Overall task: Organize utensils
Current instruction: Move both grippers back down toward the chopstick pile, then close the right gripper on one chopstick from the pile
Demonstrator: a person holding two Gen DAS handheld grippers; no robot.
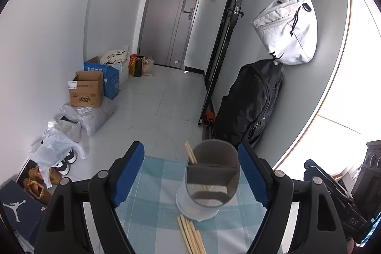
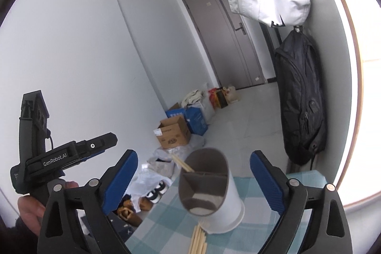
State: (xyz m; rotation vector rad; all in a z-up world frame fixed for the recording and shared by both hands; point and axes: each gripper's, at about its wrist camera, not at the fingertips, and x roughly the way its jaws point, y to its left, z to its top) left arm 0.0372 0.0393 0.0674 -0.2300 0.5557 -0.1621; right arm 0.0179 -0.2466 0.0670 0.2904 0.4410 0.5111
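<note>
Checked tablecloth (image 1: 152, 185): loose chopsticks (image 1: 190, 236) lie near, just below the holder (image 1: 209, 182), long axis running near-to-far. Left gripper (image 1: 190, 175) and right gripper (image 2: 194, 180) both gaping, empty; right looks nearer.

1. Loose chopsticks (image 1: 190, 236) on the checked cloth (image 1: 154, 194) ran off the bottom edge in both views; full length and count couldn't be told.
2. Chopsticks in the holder (image 1: 212, 179): only the tips (image 1: 190, 152) showed above the rim, the rest hidden behind the divider.
3. Holder's floor was blurred, possibly a reflection.
4. Right gripper (image 1: 333, 196) was cut off at the left-wrist frame's right edge.
5. Box print (image 1: 87, 99) too small to read.
</note>
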